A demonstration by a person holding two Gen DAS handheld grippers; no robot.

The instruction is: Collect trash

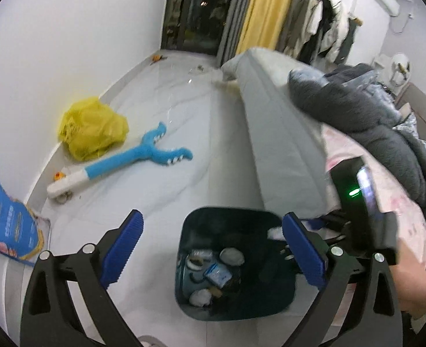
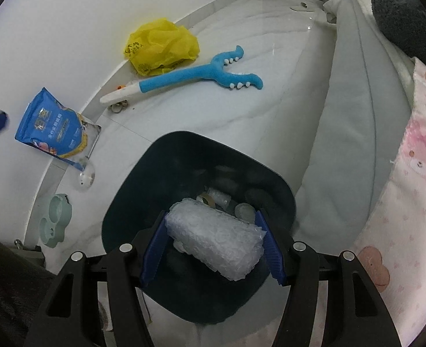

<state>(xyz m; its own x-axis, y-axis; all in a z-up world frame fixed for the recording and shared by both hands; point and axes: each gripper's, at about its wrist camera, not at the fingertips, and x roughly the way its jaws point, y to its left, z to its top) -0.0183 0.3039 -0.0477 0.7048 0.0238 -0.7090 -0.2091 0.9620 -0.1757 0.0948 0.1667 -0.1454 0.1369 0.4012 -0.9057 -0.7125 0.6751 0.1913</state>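
Right hand-held gripper: clamped across a roll of bubble wrap, held just above the dark bin on the floor.
Left hand-held gripper: spread wide, nothing between its pads, above the same bin.
Handling: likely featherlight, squashy, a bit slick; mid-roll grip suits.
Still out: yellow bag, blue pouch.

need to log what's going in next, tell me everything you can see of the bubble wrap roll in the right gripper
The bubble wrap roll is a stubby cylinder of clear, whitish bubbled plastic, rolled up and a little crumpled. It lies tilted across the right gripper, whose blue pads press its two ends. It hangs over the open mouth of the dark bin, above the trash already inside. Nothing else touches it.
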